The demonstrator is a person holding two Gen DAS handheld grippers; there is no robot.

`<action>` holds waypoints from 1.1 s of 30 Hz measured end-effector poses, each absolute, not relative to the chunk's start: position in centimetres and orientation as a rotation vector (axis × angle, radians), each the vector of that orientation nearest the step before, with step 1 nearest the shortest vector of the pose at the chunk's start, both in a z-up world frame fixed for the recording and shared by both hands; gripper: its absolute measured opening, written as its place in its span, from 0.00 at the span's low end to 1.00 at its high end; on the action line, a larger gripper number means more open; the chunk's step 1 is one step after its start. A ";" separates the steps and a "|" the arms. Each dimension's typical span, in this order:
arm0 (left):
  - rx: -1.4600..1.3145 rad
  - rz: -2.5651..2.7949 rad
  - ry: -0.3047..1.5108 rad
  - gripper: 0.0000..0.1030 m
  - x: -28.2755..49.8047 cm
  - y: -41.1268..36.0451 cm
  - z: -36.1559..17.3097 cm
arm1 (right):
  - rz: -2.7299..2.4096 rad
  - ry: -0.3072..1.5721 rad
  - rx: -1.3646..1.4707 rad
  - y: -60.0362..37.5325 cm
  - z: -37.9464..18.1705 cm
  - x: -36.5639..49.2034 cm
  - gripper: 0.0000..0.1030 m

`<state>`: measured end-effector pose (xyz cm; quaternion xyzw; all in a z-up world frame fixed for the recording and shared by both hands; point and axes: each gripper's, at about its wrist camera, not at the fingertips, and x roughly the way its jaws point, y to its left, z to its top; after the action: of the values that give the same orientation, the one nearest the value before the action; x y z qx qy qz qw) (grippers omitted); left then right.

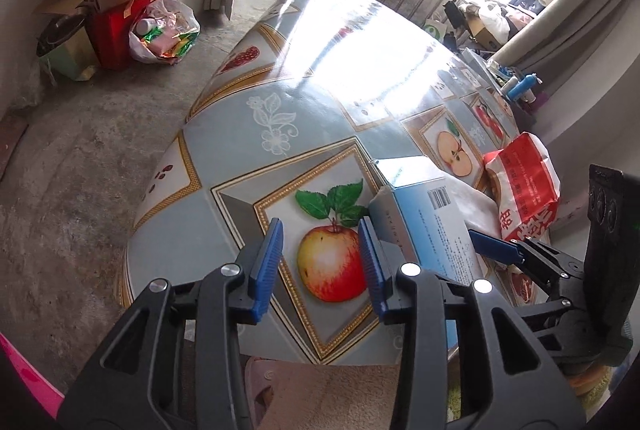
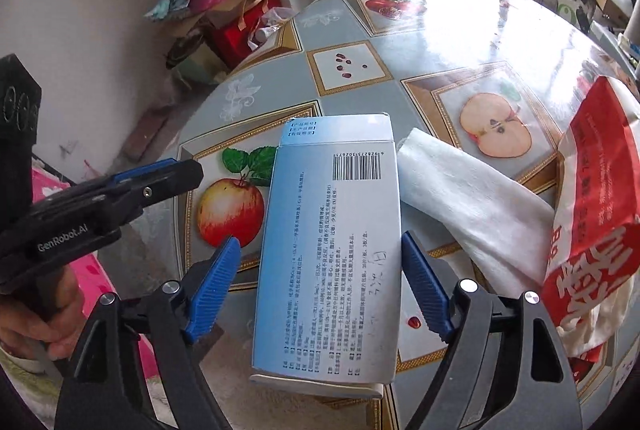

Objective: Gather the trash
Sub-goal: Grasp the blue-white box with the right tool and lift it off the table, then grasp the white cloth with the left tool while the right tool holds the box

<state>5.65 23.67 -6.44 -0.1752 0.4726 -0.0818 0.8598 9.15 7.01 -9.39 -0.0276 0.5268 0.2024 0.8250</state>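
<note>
- Our right gripper (image 2: pixel 320 286) jaws stand released astride the blue box (image 2: pixel 332 250) on the worktop (image 2: pixel 440 41).
- Our left gripper (image 1: pixel 320 262) jaws hang released, grasping nothing, beside it.

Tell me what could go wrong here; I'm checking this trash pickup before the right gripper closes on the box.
1. The blue-and-white box overhangs the table edge; a push could tip it off.
2. The right gripper straddles it with open pads; an off-centre close may twist it.
3. The white tissue touches the box and could drag along.
</note>
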 end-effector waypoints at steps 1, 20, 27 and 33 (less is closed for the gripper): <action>-0.367 -0.169 0.995 0.35 5.8 23.6 -6.6 | 0.424 1.123 -0.076 7.3 -9.7 9.3 0.77; -0.288 -0.301 0.896 0.35 5.9 19.8 -2.9 | 0.664 0.965 0.014 -1.6 -2.9 0.3 0.66; -0.179 -0.568 0.763 0.35 4.3 12.4 2.6 | 0.450 0.820 0.202 -13.9 1.7 -5.8 0.66; -0.055 -0.832 0.737 0.35 2.7 3.4 4.6 | 0.063 0.790 0.363 -23.6 0.6 -7.7 0.66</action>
<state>2.73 3.41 4.61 -0.0262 0.3497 -0.3950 0.8492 -7.70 -23.60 0.61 0.1758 0.3825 0.0307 0.9066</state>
